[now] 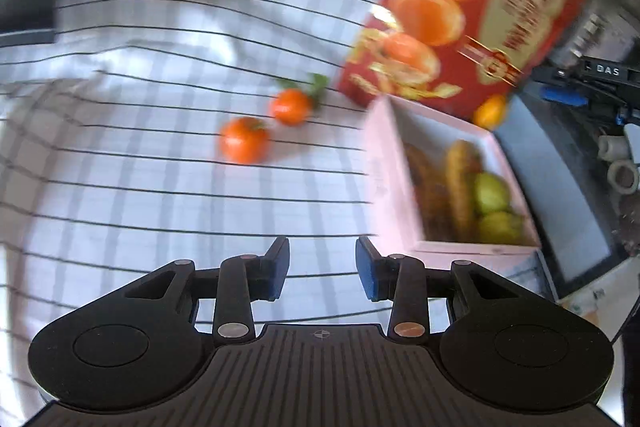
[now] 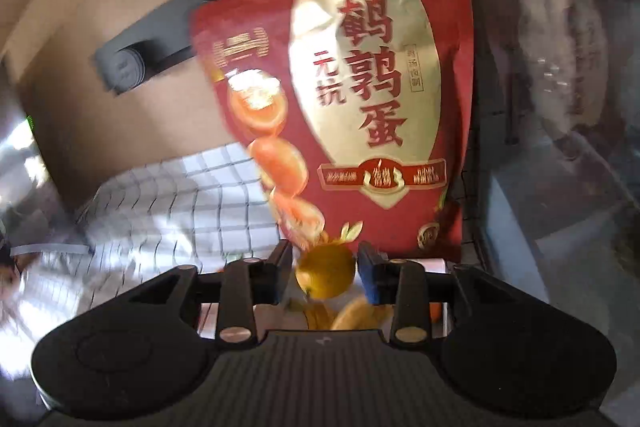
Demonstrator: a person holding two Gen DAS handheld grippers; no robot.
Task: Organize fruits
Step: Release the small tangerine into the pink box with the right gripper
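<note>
Between the right tongs [image 2: 324, 273], at the bottom centre of the right wrist view, sits a yellow-orange fruit [image 2: 326, 275]; whether the pads press it or have let go I cannot tell. It hangs over the pink box [image 1: 384, 163], presumably for dropping in beside the bananas [image 1: 460, 183] and green fruits [image 1: 490, 193]. Left tongs [image 1: 322, 267] are released and empty above the checked cloth [image 1: 160, 67], where two tangerines [image 1: 244, 139] wait mid-frame.
</note>
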